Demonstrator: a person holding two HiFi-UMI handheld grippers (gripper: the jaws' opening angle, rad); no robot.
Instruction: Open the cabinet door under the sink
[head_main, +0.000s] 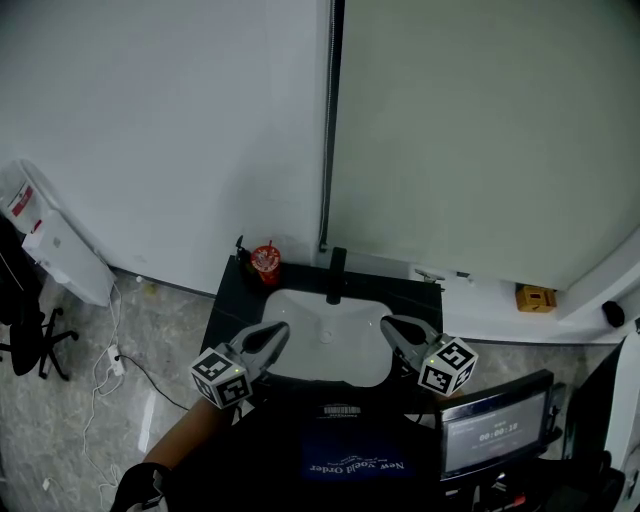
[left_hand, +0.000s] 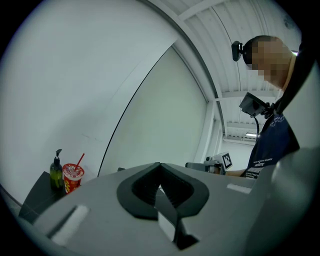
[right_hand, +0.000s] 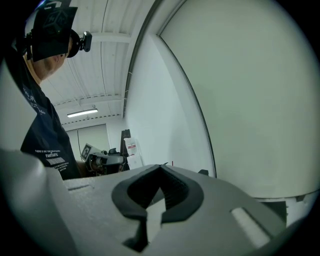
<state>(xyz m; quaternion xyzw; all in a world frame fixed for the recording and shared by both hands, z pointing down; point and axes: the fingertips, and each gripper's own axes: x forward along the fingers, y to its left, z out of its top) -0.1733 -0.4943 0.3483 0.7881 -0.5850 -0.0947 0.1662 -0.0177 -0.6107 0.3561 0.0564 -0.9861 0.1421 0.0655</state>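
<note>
A white sink basin (head_main: 335, 335) is set in a black counter (head_main: 228, 292) with a black faucet (head_main: 336, 274) behind it. The cabinet door under the sink is hidden below the counter edge and my body. My left gripper (head_main: 282, 329) (left_hand: 160, 165) hovers over the basin's left side, jaws together with nothing between them. My right gripper (head_main: 386, 322) (right_hand: 160, 166) is above the basin's right side, its jaws also meeting at the tips and empty. Both are held about level and point towards each other. Each gripper view shows the other gripper in the distance.
A red cup with a straw (head_main: 265, 259) (left_hand: 73, 176) and a soap bottle (left_hand: 56, 172) stand at the counter's back left corner. An office chair (head_main: 30, 335), a white box (head_main: 66, 257) and floor cables (head_main: 112, 362) lie left. A screen (head_main: 495, 432) sits at lower right, a yellow box (head_main: 535, 297) beyond it.
</note>
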